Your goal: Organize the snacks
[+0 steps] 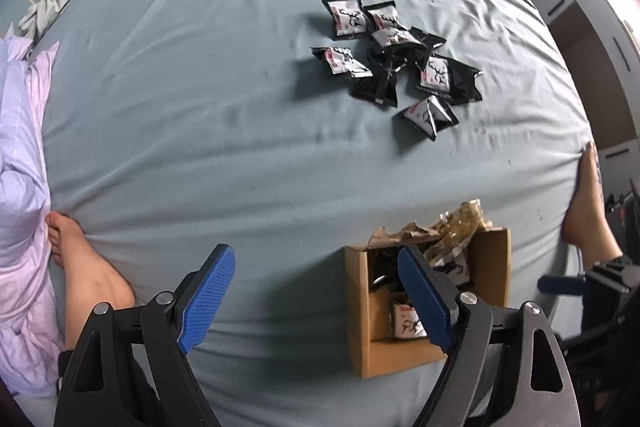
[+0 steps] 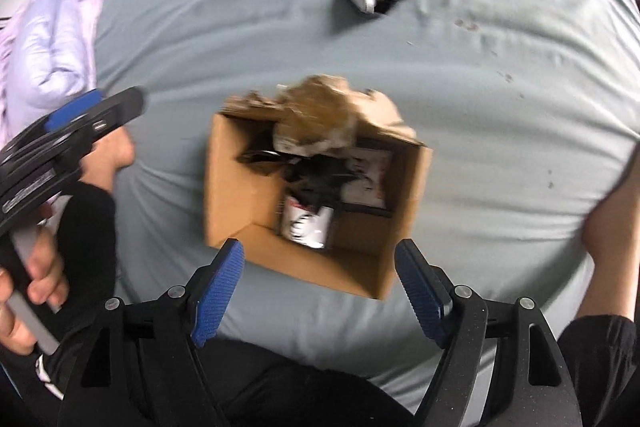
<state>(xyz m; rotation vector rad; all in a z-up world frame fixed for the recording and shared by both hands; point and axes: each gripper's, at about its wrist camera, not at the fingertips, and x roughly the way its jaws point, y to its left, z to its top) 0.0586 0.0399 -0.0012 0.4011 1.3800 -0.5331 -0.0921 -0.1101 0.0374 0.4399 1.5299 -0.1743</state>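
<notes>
Both the left tongs [image 1: 316, 291] and right tongs [image 2: 320, 291] are held released above the cardboard box [image 2: 236, 187] of snack packets [image 1: 394, 57] on the bed [image 1: 200, 107].

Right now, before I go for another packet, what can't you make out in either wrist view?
- Box contents: the cardboard box interior is motion-blurred in the right wrist view; crumpled wrapping covers its far side, so no count.
- Left wrist view: the left gripper finger hides part of the box.
- Loose packets: overlapping; printed text too small.
</notes>
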